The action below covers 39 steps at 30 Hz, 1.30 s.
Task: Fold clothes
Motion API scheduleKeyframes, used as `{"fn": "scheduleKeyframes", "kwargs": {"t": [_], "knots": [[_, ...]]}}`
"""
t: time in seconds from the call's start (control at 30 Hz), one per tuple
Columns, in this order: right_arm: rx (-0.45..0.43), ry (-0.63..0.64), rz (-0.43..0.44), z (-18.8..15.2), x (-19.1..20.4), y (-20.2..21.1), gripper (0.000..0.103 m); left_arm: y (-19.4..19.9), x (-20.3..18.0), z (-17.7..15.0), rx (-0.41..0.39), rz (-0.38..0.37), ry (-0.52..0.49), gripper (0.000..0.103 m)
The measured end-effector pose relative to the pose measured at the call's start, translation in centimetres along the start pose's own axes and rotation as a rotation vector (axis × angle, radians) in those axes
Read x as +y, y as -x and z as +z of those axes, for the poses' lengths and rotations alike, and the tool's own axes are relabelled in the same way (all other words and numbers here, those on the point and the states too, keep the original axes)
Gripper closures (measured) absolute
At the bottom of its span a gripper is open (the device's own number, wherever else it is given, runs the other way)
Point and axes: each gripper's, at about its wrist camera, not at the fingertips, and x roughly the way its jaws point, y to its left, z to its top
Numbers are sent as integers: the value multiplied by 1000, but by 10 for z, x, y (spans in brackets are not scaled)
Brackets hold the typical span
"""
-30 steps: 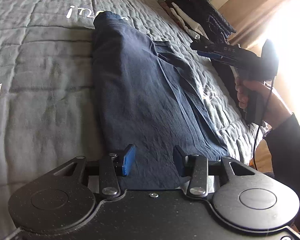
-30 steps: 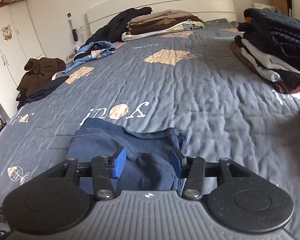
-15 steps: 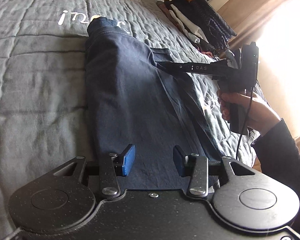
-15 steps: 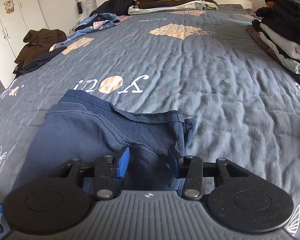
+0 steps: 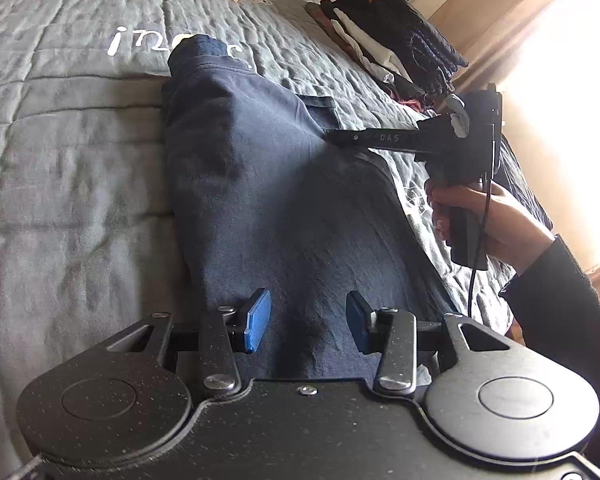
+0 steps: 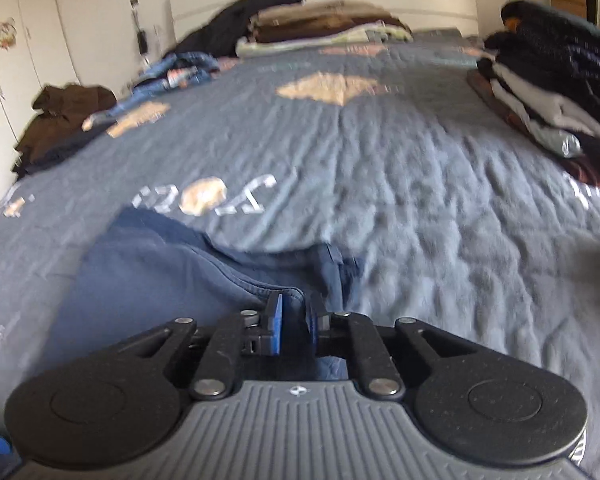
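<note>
While the navy garment [image 5: 284, 208] lies flat on the bed [image 5: 68, 168], its near hem sits under my left gripper [image 5: 307, 322], half open and holding nothing. My right gripper [image 6: 295, 320] is closing on a fold of the garment's right edge, cloth between its pads.

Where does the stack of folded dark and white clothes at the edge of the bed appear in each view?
Left wrist view: stack of folded clothes at upper right, beyond the right gripper.
Right wrist view: same stack at the right edge.
Shared landmark: the navy garment on the bed.
</note>
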Motion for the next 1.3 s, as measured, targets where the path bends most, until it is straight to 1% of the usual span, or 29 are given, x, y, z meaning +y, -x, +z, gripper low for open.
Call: {"fn": "scheduleKeyframes", "kwargs": {"t": [0.03, 0.07, 0.1, 0.13, 0.17, 0.2, 0.27, 0.3, 0.37, 0.4, 0.5, 0.57, 0.63, 0.7, 0.83, 1.0, 1.03, 1.07, 1.1, 1.2, 1.27, 1.3], "knots": [[6, -2, 4, 0, 0, 0, 90, 2, 0, 1, -12, 0, -6, 61], [11, -4, 7, 1, 0, 0, 86, 4, 0, 3, -26, -5, -12, 61], [17, -6, 11, 1, 0, 0, 80, 7, 1, 7, -45, -7, -25, 58], [22, -9, 14, 2, 0, 1, 74, 10, -1, 13, -67, 12, -54, 56], [28, -11, 18, 2, 0, 1, 61, 13, -2, 20, -92, 33, -87, 55], [29, -22, 29, 4, 0, 2, 55, 16, -2, 28, -117, 44, -106, 55], [26, -58, 61, 10, -1, 4, 53, 17, 2, 46, -149, 75, -126, 55], [32, -71, 75, 11, -1, 2, 52, 17, 3, 56, -162, 104, -151, 56], [50, -83, 96, 13, 2, -3, 52, 12, 2, 74, -185, 193, -252, 56], [57, -79, 107, 14, 4, -5, 52, 9, 2, 82, -187, 220, -308, 57], [73, -67, 141, 15, 10, -8, 51, -3, 5, 102, -153, 224, -501, 61], [71, -75, 163, 16, 12, -8, 50, -12, 12, 114, -106, 223, -582, 63], [72, -75, 188, 18, 13, -7, 50, -21, 20, 125, -68, 203, -607, 71], [64, -87, 201, 21, 12, -6, 49, -28, 29, 133, -46, 178, -615, 71], [60, -110, 225, 24, 8, -7, 48, -42, 41, 144, -8, 134, -598, 71], [68, -131, 242, 24, 5, -13, 47, -58, 47, 148, 51, 92, -586, 71], [73, -132, 243, 23, 5, -15, 47, -60, 48, 148, 67, 85, -587, 73], [81, -132, 244, 23, 5, -18, 47, -61, 48, 148, 84, 75, -591, 78], [89, -131, 245, 22, 6, -20, 47, -61, 47, 147, 91, 68, -604, 88], [108, -115, 255, 19, 12, -24, 47, -57, 40, 143, 88, 81, -660, 93], [118, -101, 264, 18, 16, -25, 47, -51, 36, 145, 66, 106, -689, 94], [124, -98, 267, 17, 17, -27, 47, -47, 35, 149, 52, 106, -691, 94]]}}
